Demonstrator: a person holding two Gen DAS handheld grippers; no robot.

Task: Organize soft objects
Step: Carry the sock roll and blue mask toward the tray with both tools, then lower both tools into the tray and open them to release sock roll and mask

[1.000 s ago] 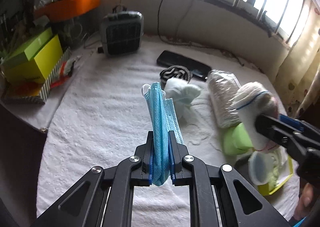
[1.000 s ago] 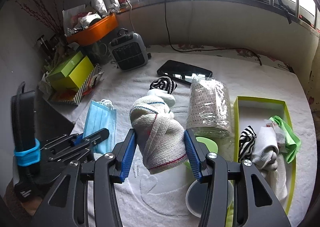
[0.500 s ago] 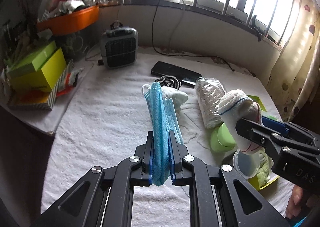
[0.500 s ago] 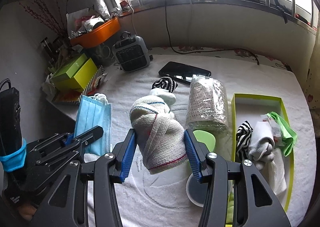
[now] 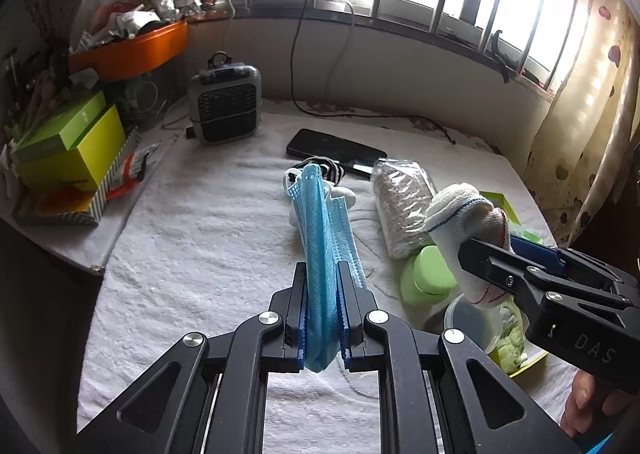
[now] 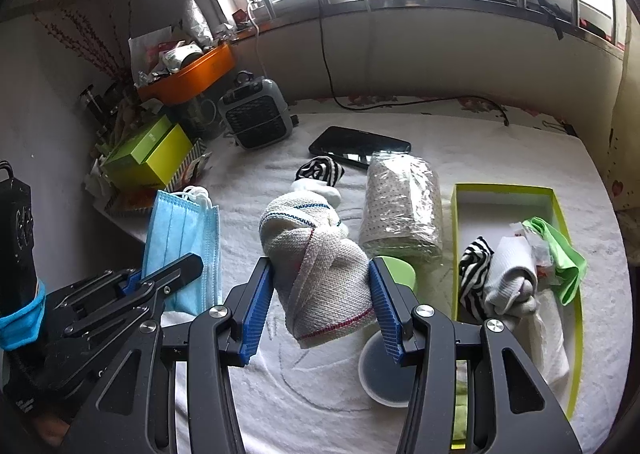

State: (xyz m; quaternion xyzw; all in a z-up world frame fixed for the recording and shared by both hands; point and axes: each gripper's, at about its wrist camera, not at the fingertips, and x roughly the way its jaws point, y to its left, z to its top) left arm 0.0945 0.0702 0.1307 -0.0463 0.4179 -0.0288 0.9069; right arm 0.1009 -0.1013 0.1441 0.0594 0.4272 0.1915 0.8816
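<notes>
- Left gripper (image 5: 323,310): fingers clenched on a stack of blue face masks (image 5: 324,238); stack gripped by its lower edge and standing upright clear of the white towel (image 5: 200,246), presumably so the bundle stays together in transit.
- Right gripper (image 6: 324,306): fingers grasping a rolled white sock bundle (image 6: 320,266) around its middle, toe end hanging below the pads; carried above the towel, just left of the yellow-green box (image 6: 504,189).
- Yellow-green box: open, on the right side of the towel; holds a striped sock (image 6: 474,278), a white rolled sock (image 6: 512,278) and a green cloth (image 6: 560,254); evidently the collecting place for soft things, far end still bare.
- Loose on the towel: striped sock ball (image 6: 320,169) touching a white sock (image 6: 316,189); plastic-wrapped cloth roll (image 6: 400,205) beside the box.
- Not soft, likely left alone: dark phone (image 6: 360,145), grey heater (image 6: 256,113), green lid (image 6: 400,274), round tub (image 6: 380,374).
</notes>
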